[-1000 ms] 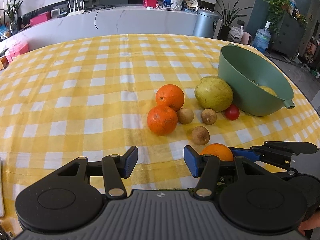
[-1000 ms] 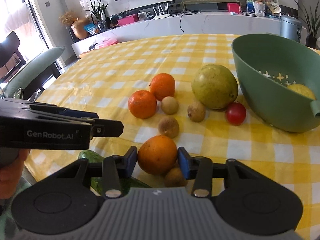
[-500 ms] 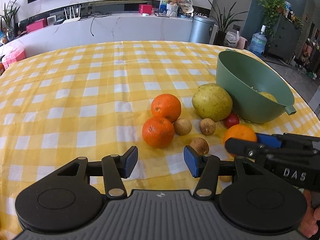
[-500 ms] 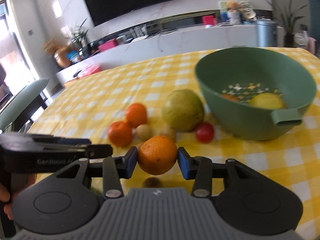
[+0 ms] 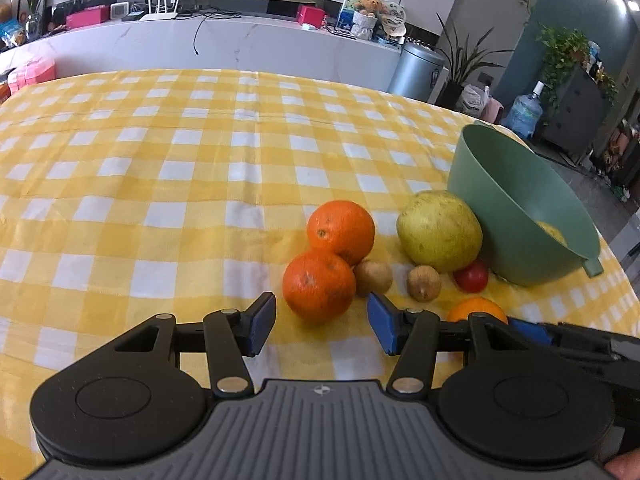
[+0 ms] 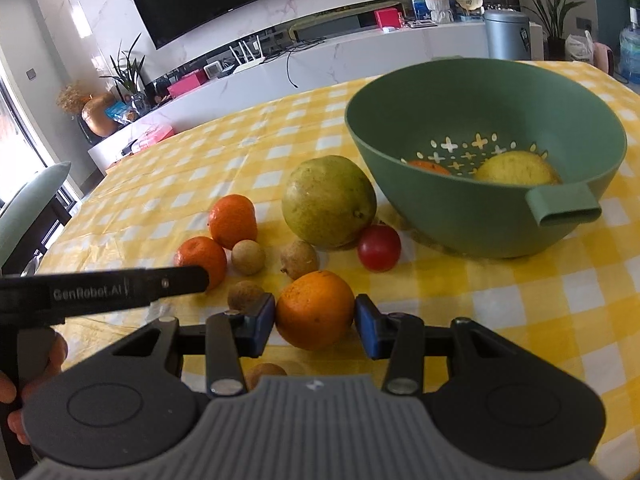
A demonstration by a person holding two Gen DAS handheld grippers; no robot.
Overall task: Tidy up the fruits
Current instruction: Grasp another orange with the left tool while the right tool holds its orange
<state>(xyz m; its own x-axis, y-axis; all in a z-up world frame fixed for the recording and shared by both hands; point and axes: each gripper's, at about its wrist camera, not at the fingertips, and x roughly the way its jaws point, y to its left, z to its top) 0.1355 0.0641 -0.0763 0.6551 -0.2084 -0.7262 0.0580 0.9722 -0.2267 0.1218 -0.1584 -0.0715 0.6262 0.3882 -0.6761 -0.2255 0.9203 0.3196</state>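
Yellow-checked cloth covers the surface (image 6: 520, 300) where our right claw (image 6: 315, 314) is clamped on an orange (image 6: 315, 310), near the green bowl (image 6: 440, 208); our left claw (image 5: 321, 322) stands apart, empty. We should clear the rim before releasing.
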